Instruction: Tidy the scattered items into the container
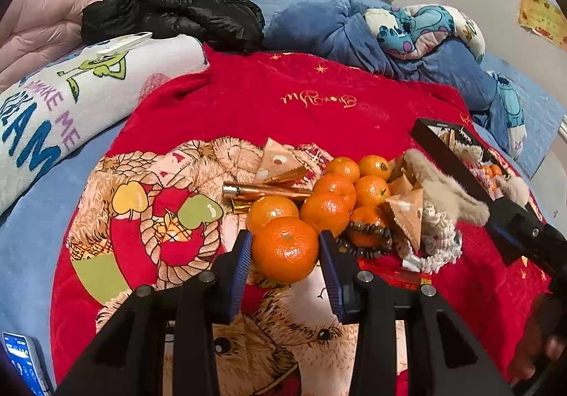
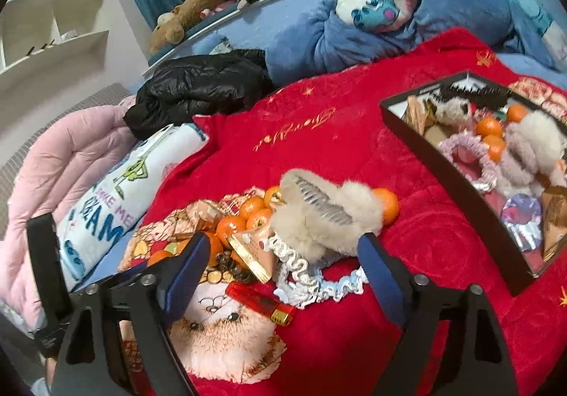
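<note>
My left gripper is shut on a mandarin, its blue pads touching both sides. Behind it lies a pile of several mandarins, a copper lighter, pink triangular packets, a bead bracelet and a furry hair claw. My right gripper is open above a frilly scrunchie, with the furry hair claw between its fingers and a red lighter below. The black container at right holds mandarins, scrunchies and furry clips.
All lies on a red blanket on a bed. A rolled white towel, black jacket and blue blankets lie behind. A phone sits at the lower left.
</note>
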Demonstrator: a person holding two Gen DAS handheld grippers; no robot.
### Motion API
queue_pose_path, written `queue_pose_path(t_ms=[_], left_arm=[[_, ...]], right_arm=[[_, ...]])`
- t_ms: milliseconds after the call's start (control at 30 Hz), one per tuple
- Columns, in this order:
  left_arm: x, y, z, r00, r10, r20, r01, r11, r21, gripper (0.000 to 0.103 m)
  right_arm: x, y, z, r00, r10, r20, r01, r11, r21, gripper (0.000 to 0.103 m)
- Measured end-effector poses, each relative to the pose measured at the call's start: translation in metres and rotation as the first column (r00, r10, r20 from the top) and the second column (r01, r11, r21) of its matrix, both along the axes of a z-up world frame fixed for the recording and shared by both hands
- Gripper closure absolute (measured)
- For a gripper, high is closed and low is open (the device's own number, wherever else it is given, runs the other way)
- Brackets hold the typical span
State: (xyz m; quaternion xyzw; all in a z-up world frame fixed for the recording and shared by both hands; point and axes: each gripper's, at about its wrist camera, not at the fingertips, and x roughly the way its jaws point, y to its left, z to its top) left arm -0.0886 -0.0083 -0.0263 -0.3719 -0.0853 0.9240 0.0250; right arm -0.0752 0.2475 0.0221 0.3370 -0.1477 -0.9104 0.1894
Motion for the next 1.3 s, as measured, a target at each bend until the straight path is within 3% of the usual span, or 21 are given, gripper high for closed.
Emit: queue_pose_path(t_ms=[300,367,433,567,600,800,1000,1300], left_arm=[[0.0,0.008,-0.003,1.0,-0.022,0.004,0.022,1.0,0.001,0.063],[-0.001,0.008,-0.004,1.0,-0.022,0.008,0.022,1.0,0.006,0.063],[-0.001,0.006,-0.004,1.0,-0.019,0.012,0.019,1.0,0.016,0.063],[-0.001,0.003,-0.003,1.0,-0.012,0.012,0.011,1.0,0.029,0.063],[-0.001,0.002,-0.003,1.0,-0.011,0.011,0.01,0.999,0.032,0.063],[0.0,0.0,-0.001,1.0,-0.007,0.005,0.007,0.999,0.039,0.063],[0.002,0.005,0.002,1.0,-0.025,-0.004,0.026,0.999,0.033,0.063],[0.004,0.003,0.008,0.999,-0.03,-0.021,0.031,0.998,0.049,0.063]], right_arm=[[-0.016,-0.023,-0.028,0.993,0.051,0.108,-0.062,0.992,0.109,0.031],[-0.021,-0.028,-0.035,0.99,0.052,0.133,-0.069,0.989,0.128,0.045],[-0.021,-0.034,-0.037,0.992,0.04,0.123,-0.063,0.981,0.184,0.05],[-0.02,-0.038,-0.038,0.994,0.028,0.104,-0.05,0.975,0.218,0.084],[-0.02,-0.038,-0.039,0.994,0.019,0.105,-0.042,0.973,0.225,0.087],[-0.019,-0.03,-0.036,0.994,0.025,0.107,-0.041,0.988,0.147,0.091],[-0.009,-0.03,-0.023,0.998,0.031,0.055,-0.037,0.994,0.106,0.091],[-0.005,-0.035,-0.015,0.999,0.031,0.017,-0.033,0.994,0.107,0.091]])
